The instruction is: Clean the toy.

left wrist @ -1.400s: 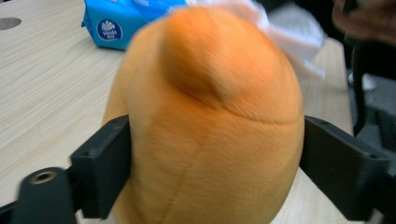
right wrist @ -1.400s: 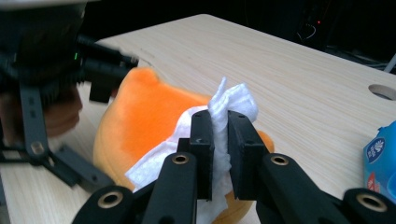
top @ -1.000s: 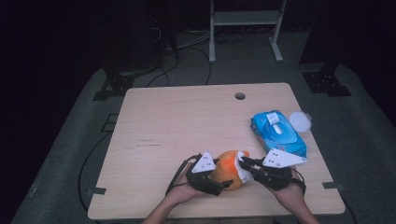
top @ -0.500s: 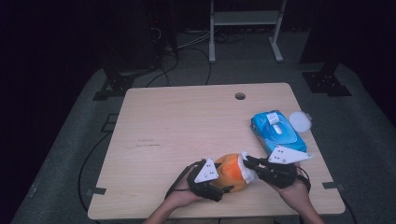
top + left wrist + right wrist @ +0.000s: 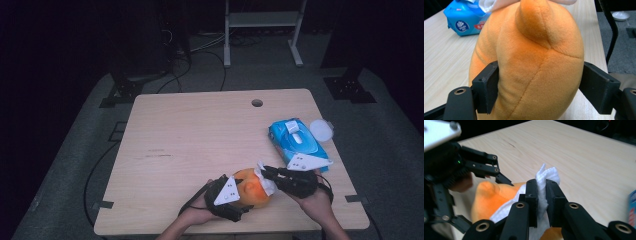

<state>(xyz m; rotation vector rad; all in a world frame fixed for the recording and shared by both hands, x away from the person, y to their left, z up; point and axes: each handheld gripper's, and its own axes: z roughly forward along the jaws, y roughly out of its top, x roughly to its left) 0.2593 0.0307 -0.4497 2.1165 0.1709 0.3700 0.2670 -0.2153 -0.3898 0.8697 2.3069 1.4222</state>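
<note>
The left gripper [image 5: 540,92] is squeezing the orange toy [image 5: 534,65] at the table's [image 5: 190,130] near edge, its jaws having just been closing in. The right gripper [image 5: 542,195] is pinching a white wipe [image 5: 546,176] tight and rubbing the toy. A hard rub could be pushing the soft toy out. Farther back, the blue pack [image 5: 296,142] is lying.

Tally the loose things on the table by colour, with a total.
Orange: 1, plush toy
Blue: 1, wipes pack
White: 2, wipe and round lid
Total: 4
</note>
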